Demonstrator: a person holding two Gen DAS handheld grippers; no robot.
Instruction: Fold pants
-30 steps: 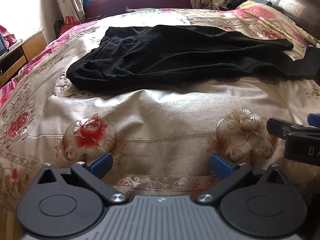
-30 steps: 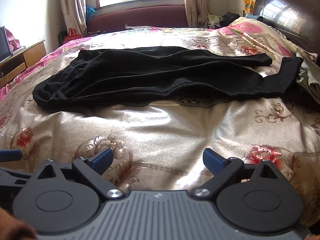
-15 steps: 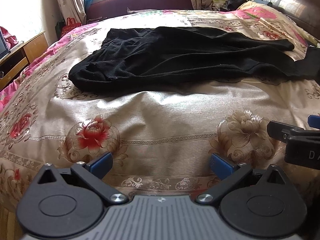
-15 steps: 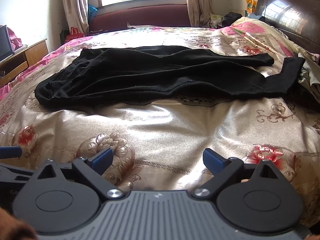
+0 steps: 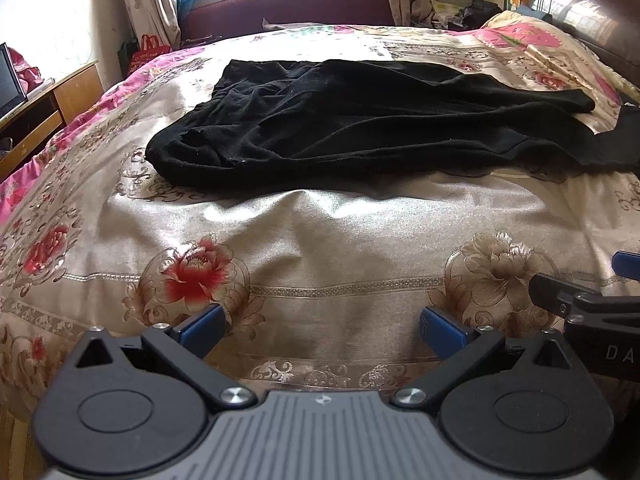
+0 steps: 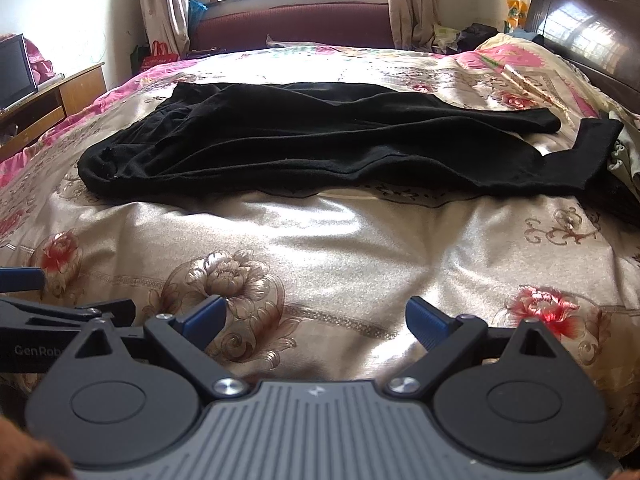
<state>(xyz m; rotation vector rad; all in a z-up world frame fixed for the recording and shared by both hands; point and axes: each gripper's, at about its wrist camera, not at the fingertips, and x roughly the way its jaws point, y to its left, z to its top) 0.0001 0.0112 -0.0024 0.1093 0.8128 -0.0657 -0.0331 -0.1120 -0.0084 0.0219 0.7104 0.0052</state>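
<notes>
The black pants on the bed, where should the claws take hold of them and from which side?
Grip the black pants at the near-left waistband corner with the left claw, coming from the near edge. That bunched corner lifts off the bedspread; the flat legs offer less to pinch.

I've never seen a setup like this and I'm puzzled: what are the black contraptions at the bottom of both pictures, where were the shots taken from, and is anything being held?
Each picture comes from a camera mounted on a hand-held tool that a person carries, one per hand. The black parts with blue tips are its tongs: the left tongs and the right tongs. Both are open and hold nothing. Ahead, black pants lie spread and unfolded on a flowered bedspread. Each view also catches the other tool at its edge.
</notes>
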